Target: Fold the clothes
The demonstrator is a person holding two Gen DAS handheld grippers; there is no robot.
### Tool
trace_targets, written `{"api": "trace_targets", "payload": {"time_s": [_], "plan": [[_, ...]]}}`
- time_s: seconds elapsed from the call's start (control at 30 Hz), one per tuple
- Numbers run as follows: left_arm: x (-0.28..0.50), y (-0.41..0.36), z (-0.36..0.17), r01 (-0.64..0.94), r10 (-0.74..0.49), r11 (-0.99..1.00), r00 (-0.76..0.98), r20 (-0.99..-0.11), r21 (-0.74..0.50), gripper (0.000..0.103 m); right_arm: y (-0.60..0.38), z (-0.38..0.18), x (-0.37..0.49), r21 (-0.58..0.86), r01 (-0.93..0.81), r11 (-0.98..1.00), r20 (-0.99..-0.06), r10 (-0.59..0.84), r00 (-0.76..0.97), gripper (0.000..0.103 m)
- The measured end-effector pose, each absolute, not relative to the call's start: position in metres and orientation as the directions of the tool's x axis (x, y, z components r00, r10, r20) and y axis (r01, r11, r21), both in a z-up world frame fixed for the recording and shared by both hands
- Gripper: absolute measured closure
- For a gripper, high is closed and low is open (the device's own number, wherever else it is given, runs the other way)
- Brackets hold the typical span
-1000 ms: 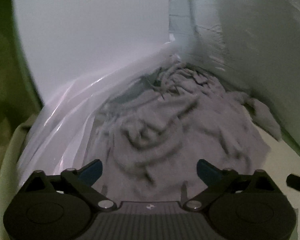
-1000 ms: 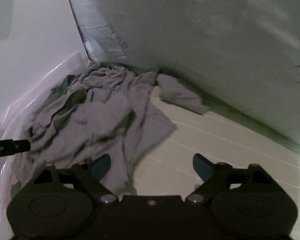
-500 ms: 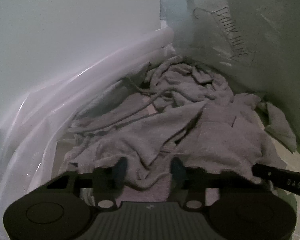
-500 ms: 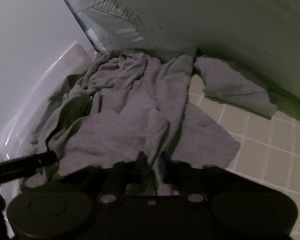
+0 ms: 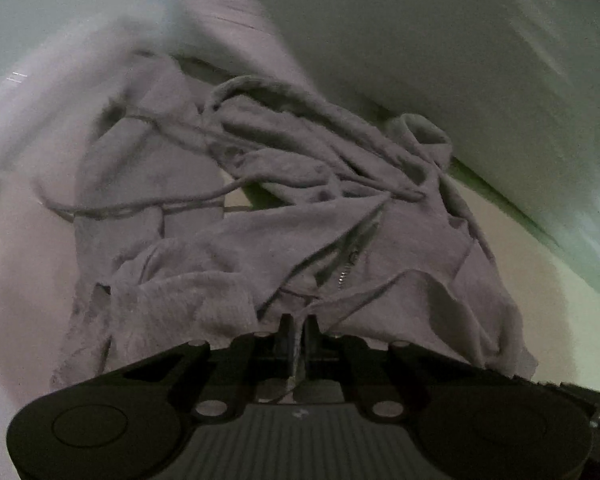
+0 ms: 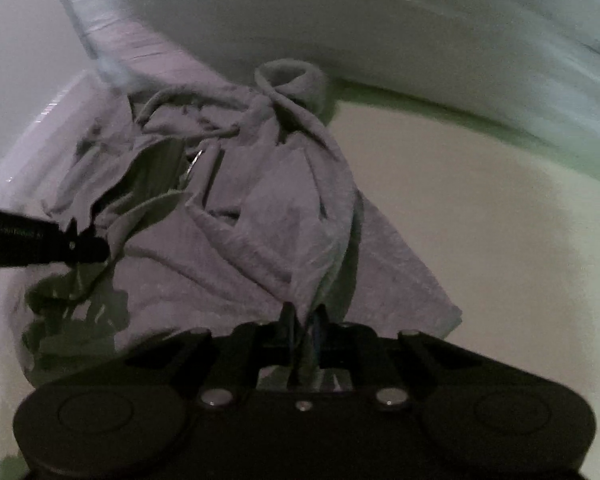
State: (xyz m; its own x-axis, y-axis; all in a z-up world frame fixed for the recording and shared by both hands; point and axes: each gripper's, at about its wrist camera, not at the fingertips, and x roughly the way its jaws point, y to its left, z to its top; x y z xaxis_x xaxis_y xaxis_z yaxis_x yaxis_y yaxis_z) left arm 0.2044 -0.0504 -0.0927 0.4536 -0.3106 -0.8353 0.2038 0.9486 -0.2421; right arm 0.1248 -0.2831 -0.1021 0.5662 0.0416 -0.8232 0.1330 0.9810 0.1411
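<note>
A crumpled grey garment with cords and a zip hangs stretched in front of me in the left wrist view. It also shows in the right wrist view. My left gripper is shut on an edge of the garment. My right gripper is shut on another edge of it. The left gripper also shows at the left of the right wrist view, gripping cloth. The cloth is lifted and drapes between the two grippers.
A pale tiled surface lies under and right of the garment. A grey-white wall rises behind it. Pale plastic sheeting lies at the left.
Both grippers closed from open onto the garment's near edge, then pulled it up and toward me. The garment went from lying in a heap to hanging stretched.
</note>
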Motion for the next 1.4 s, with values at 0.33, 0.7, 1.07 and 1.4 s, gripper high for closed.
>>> {"api": "trace_targets", "payload": {"time_s": [0.33,0.7,1.07,1.4], "plan": [[0.061,-0.185,-0.088,0.459,-0.394,0.861,0.329,-0.858,-0.220,0.081,-0.419,-0.077,-0.031,0.228,0.391,0.892,-0.864,-0.001,0.504,0.088],[0.060,-0.180,-0.055,0.354,-0.281,0.930,0.521,-0.806,-0.096,0.030,-0.474,-0.044,-0.017,0.264,0.377,0.888,-0.785,-0.029,0.619,0.046],[0.114,-0.198,-0.076,0.346,-0.258,0.934,0.482,-0.837,-0.089,0.030,-0.484,-0.074,0.097,0.205,0.378,0.903,-0.817,-0.055,0.574,0.062],[0.096,-0.177,-0.071,0.333,-0.278,0.936,0.489,-0.827,-0.118,0.095,-0.554,-0.025,-0.006,-0.024,0.695,0.719,-0.683,-0.520,0.514,0.100]]}}
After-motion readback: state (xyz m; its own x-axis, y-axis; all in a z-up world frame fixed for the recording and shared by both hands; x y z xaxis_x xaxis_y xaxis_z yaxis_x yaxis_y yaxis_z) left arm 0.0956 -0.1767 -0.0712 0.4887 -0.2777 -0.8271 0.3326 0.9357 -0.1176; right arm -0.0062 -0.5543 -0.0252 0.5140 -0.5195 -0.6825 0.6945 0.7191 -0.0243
